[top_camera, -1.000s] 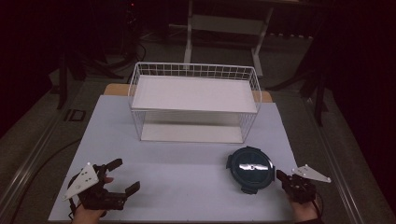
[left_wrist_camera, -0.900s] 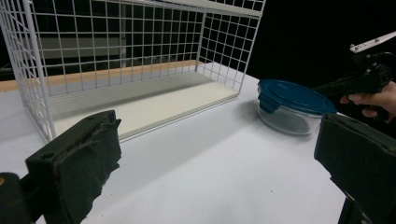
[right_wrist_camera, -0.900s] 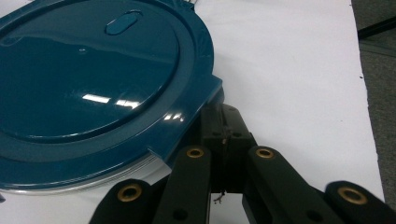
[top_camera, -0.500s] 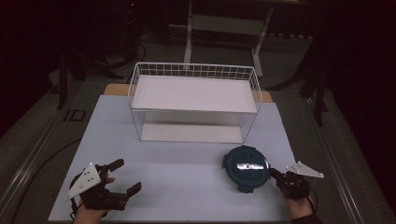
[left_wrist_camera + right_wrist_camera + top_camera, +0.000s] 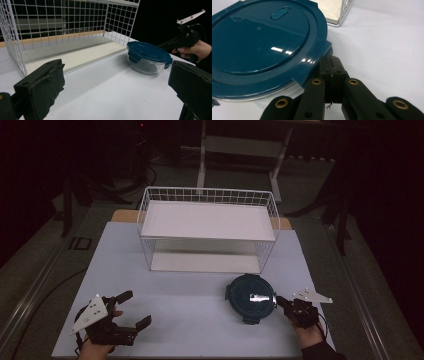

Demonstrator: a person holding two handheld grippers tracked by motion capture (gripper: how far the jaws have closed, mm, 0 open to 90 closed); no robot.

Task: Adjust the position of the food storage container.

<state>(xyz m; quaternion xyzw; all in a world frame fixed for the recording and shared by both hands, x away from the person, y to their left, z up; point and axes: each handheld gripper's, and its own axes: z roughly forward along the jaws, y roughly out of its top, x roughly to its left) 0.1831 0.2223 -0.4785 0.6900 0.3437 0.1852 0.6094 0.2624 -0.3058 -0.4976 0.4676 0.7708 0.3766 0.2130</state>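
A: Item one?
B: Round glass container (image 5: 251, 297) with dark blue clip lid (image 5: 259, 37), standing on white table (image 5: 190, 305), front right, just before wire rack (image 5: 208, 227). Lid on, flat, side clips down.

A: Right gripper?
B: Right gripper (image 5: 280, 302), held in hand (image 5: 311, 335) at table's near right edge. Jaws closed together, nothing between them. Tips at the container's right side, under the lid's rim by a clip (image 5: 325, 51); touching or just short, cannot tell.

A: Left gripper?
B: Left gripper (image 5: 134, 309), near left corner, well apart from the container. Jaws spread wide, empty, aimed across the table toward rack and container (image 5: 147, 58).

A: Rack?
B: White wire, two tiers, white shelf boards, back centre of table.
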